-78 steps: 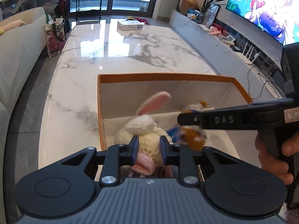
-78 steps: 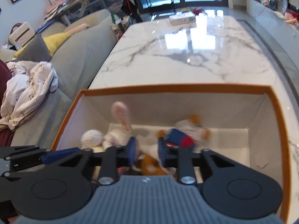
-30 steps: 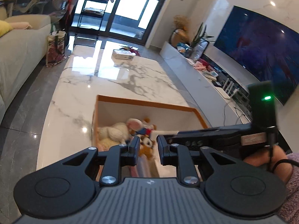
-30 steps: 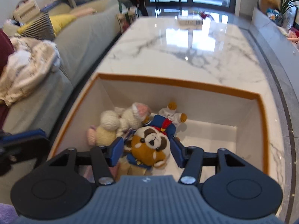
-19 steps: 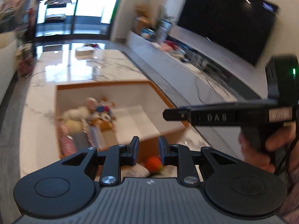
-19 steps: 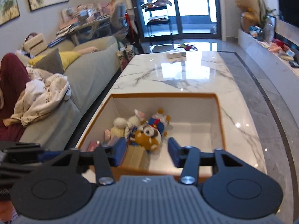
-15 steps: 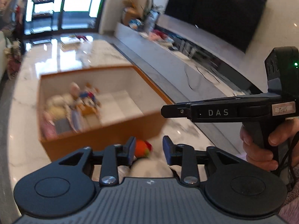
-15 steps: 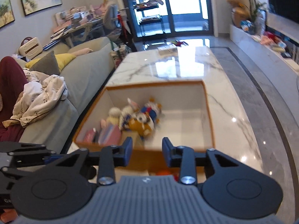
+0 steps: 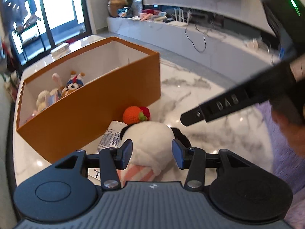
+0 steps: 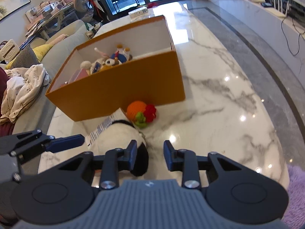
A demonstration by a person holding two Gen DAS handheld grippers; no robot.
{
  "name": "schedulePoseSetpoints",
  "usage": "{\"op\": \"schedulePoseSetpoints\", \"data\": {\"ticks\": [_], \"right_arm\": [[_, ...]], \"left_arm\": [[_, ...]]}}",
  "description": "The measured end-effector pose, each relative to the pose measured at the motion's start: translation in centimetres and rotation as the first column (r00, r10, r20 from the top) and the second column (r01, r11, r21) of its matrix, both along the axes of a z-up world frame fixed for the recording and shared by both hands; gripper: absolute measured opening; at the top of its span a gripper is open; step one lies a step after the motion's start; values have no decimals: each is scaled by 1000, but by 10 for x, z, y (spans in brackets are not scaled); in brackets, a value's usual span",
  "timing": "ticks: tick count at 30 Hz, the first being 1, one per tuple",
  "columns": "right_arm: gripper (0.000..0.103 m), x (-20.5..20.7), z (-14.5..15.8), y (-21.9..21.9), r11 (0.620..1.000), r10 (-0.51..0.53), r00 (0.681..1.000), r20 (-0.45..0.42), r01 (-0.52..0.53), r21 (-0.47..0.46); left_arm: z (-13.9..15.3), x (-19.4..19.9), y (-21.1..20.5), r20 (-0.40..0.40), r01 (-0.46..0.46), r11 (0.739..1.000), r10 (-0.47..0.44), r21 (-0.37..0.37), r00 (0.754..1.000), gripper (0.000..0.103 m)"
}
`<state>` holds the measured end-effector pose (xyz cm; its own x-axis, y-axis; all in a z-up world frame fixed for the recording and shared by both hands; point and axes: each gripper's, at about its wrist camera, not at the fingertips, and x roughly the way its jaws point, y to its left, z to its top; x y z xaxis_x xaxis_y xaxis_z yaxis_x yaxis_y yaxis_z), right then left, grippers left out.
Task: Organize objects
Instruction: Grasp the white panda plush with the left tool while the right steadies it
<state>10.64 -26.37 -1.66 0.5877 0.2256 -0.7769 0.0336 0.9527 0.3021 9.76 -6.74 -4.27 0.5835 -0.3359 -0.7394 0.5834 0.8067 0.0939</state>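
Left wrist view. White marble table (image 9: 209, 133) with grey veins, low media console and glass doors behind. On it, toward the left, an open orange box (image 9: 91, 103), white inside, with small plush toys (image 9: 73, 85) heaped at its far left end. Just in front of the box's near wall: a crocheted orange fruit (image 9: 132, 114), a labelled white tube (image 9: 111, 135) lying on its side, and a white-and-black plush (image 9: 150, 137) touching both. Left gripper (image 9: 152, 152) released, jaws just opened wider, now straddling the plush's white body; no clear squeeze from either blue pad. Pink-striped item (image 9: 137, 171) partly hidden under the plush. Right gripper (image 9: 187, 118) reaching in from the right, seen side-on above the table, gripped by a hand (image 9: 293, 133); its gap not readable from here.

Right wrist view. Same table (image 10: 219, 114), grey sofa (image 10: 57, 57) along the left, purple rug (image 10: 295, 190) at the lower right. Box (image 10: 124, 87) ahead, fruit (image 10: 136, 110) at its near wall, tube (image 10: 106, 126) half hidden by the plush (image 10: 118, 135). Right gripper (image 10: 149, 154) unclenched though just narrowed, grasping nothing: a black part of the plush against the inner side of one finger, bare marble up to the other. Left gripper (image 10: 76, 140) entering from the left edge, beside the plush.
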Motion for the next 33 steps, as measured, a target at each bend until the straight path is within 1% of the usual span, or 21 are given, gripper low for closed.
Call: {"op": "schedulePoseSetpoints", "data": {"ticks": [3, 6, 7, 9, 12, 17, 18, 21, 22, 24, 26, 28, 30, 33], "right_arm": [[30, -4, -4, -2, 1000, 11, 1000, -4, -11, 17], [31, 1, -5, -2, 999, 21, 1000, -8, -21, 42], [31, 1, -6, -2, 998, 25, 1000, -8, -25, 52], [31, 3, -8, -2, 997, 35, 999, -11, -34, 71], [31, 4, -11, -1, 995, 46, 999, -22, -44, 87], [31, 7, -19, 2, 992, 72, 996, -44, -67, 110], [31, 8, -20, 3, 991, 78, 996, -45, -73, 114], [31, 8, -22, 6, 990, 92, 995, -50, -86, 114], [32, 9, -22, 6, 990, 92, 994, -52, -86, 112], [32, 9, -24, 6, 990, 92, 994, -58, -85, 111], [33, 9, -26, 7, 991, 89, 994, -64, -82, 109], [39, 9, -27, 6, 991, 87, 994, -68, -79, 110], [39, 9, -26, 7, 991, 86, 994, -65, -78, 111], [39, 6, -22, 7, 991, 85, 995, -53, -79, 110]], "left_arm": [[-10, -8, -13, 58, 28, 993, -35, 115, 998, 54], [-20, -15, -27, 118, 47, 969, -78, 244, 990, 54], [-23, -17, -31, 129, 57, 959, -96, 277, 987, 54], [-29, -19, -37, 134, 80, 946, -128, 315, 983, 55], [-38, -21, -46, 152, 92, 926, -156, 366, 976, 62], [-52, -25, -59, 187, 119, 884, -224, 452, 956, 69], [-55, -25, -61, 192, 122, 876, -235, 467, 953, 72], [-65, -24, -67, 201, 121, 849, -256, 514, 945, 79], [-68, -23, -69, 205, 118, 845, -259, 522, 944, 80], [-72, -22, -71, 209, 109, 842, -254, 529, 944, 81], [-75, -20, -72, 211, 100, 844, -243, 526, 947, 81], [-77, -17, -70, 214, 88, 856, -225, 510, 951, 81], [-77, -14, -67, 222, 78, 872, -208, 483, 953, 81], [-75, -13, -61, 222, 76, 887, -195, 455, 955, 80]]}}
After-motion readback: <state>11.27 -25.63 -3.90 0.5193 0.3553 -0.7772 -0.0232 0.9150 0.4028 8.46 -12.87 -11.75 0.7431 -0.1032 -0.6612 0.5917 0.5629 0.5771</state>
